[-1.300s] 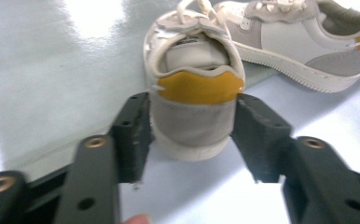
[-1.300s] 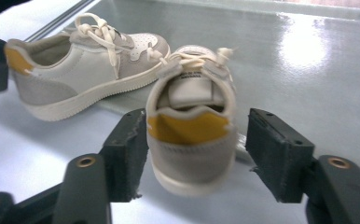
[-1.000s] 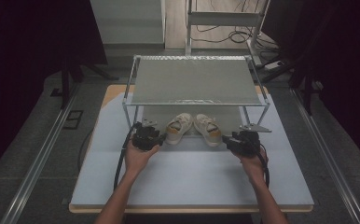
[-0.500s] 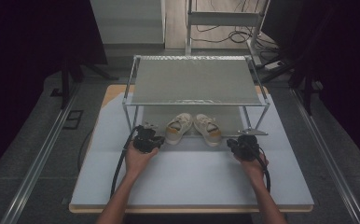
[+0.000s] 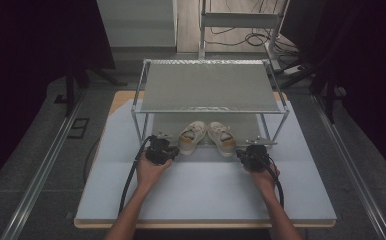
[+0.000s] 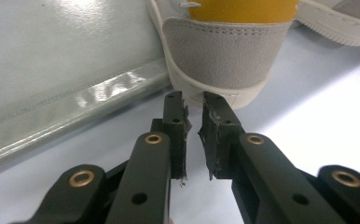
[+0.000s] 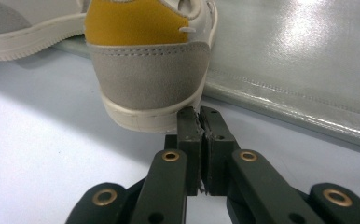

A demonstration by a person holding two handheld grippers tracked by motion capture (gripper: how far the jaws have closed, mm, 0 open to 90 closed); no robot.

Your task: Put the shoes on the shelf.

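A person sits at a pale blue-white table (image 5: 206, 190), holding a black two-jaw gripper in each hand. At the far side of the table stands a metal rack (image 5: 208, 87) with a flat grey shelf on top. A pair of cream sneakers sits under the shelf, heels pointing back toward the person.

In the high view, the left gripper (image 5: 170, 150) is at about 9 o'clock from the left shoe (image 5: 192, 137), just beside its heel. The right gripper (image 5: 248, 151) sits at about 4 o'clock from the right shoe (image 5: 222, 138), near its heel.

In the left gripper view, the left gripper (image 6: 194, 121) has its jaws drawn nearly together, with a thin gap and nothing between them. They have just been closing. The shoe's grey suede heel (image 6: 225, 53), with a yellow panel above it, is at 12 o'clock, right at the tips; contact cannot be told.

In the right gripper view, the right gripper (image 7: 199, 122) is clenched on nothing, its jaws having just been closing. Its tips are at the sole of the other grey and yellow heel (image 7: 145, 77), at 11 o'clock.
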